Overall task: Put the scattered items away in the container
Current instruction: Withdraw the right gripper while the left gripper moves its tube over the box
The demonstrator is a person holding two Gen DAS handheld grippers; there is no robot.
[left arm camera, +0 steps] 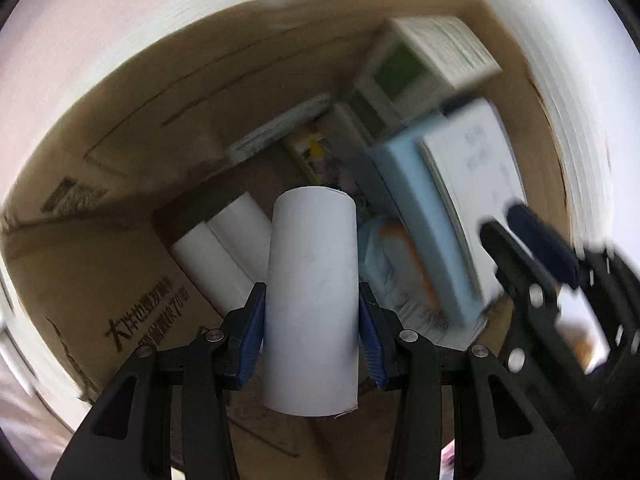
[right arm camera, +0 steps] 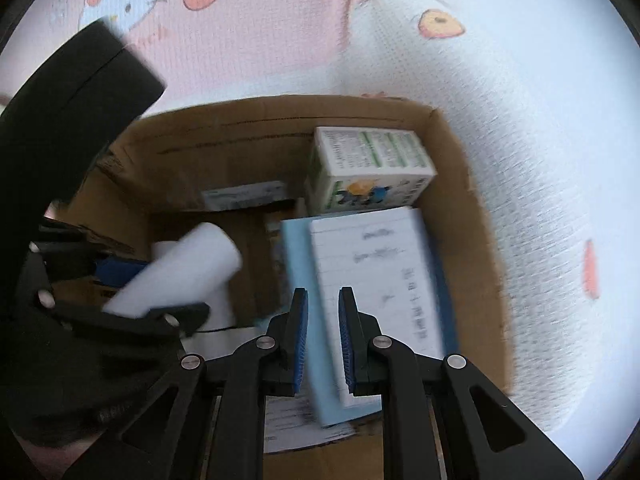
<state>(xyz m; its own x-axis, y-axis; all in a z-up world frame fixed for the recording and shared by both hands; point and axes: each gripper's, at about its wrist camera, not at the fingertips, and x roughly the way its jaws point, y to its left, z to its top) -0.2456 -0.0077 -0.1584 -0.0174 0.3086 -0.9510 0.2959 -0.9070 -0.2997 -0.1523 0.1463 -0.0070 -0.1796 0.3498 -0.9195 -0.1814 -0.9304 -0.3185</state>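
Left wrist: left gripper (left arm camera: 312, 316) jaws clamp white tube (left arm camera: 312, 280); right gripper (right arm camera: 323, 340) slightly parted, empty.

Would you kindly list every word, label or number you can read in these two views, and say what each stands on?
Cardboard box, inner flap, left wrist view: large dark Chinese characters ending in "70", too smeared to quote further.
Notepad: handwritten lines, blurred, unreadable.
Green and white carton: fine print and a cartoon picture, too small and blurred.
White roll held by the left gripper: no text.
Right gripper: no text.
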